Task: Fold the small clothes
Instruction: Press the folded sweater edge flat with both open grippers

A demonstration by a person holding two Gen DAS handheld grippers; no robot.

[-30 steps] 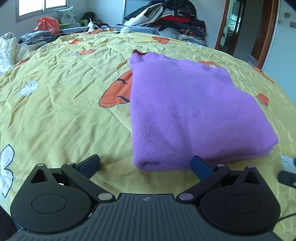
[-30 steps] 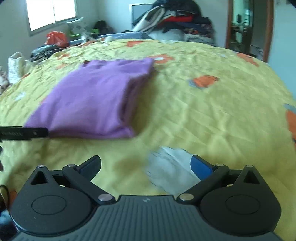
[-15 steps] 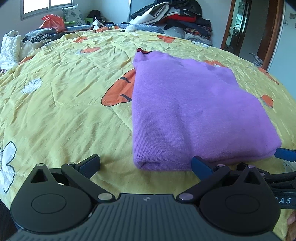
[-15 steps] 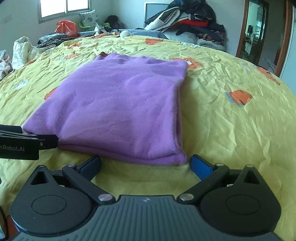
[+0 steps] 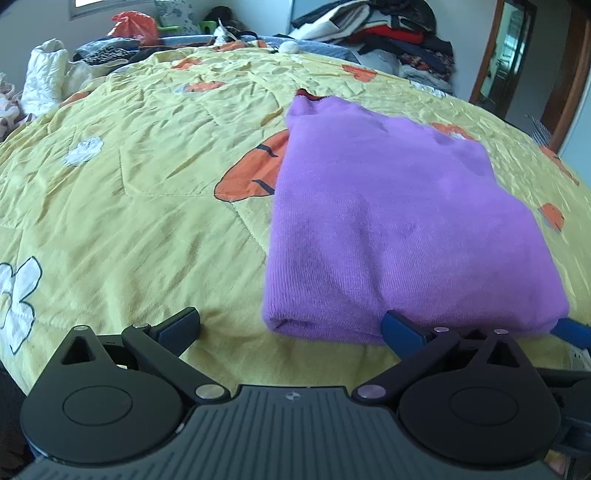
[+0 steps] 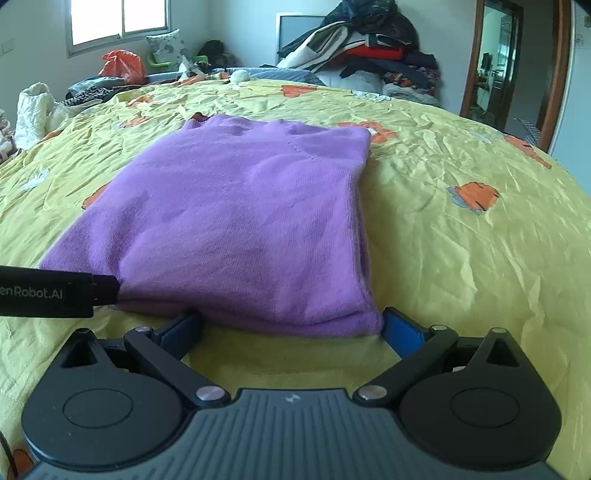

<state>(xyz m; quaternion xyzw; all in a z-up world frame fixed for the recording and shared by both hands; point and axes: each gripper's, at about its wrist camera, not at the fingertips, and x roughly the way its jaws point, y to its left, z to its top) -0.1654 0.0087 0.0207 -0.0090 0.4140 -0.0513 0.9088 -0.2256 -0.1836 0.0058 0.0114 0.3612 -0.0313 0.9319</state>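
Note:
A purple knit garment (image 5: 399, 221) lies folded in a rectangle on the yellow bedspread (image 5: 129, 206); it also shows in the right wrist view (image 6: 240, 221). My left gripper (image 5: 291, 328) is open at the garment's near left corner, its right finger against the folded edge. My right gripper (image 6: 291, 325) is open, its fingers straddling the garment's near right edge. The left gripper's black finger (image 6: 55, 291) shows at the left of the right wrist view. Neither gripper holds anything.
A pile of clothes (image 6: 362, 59) is stacked at the far end of the bed. White bedding (image 5: 44, 77) and an orange bag (image 5: 129, 24) lie at the far left. A wooden door frame (image 6: 554, 74) stands at the right.
My right gripper swung left from the bare bedspread to the garment's near edge. My left gripper edged slightly closer to the garment. Both stayed open.

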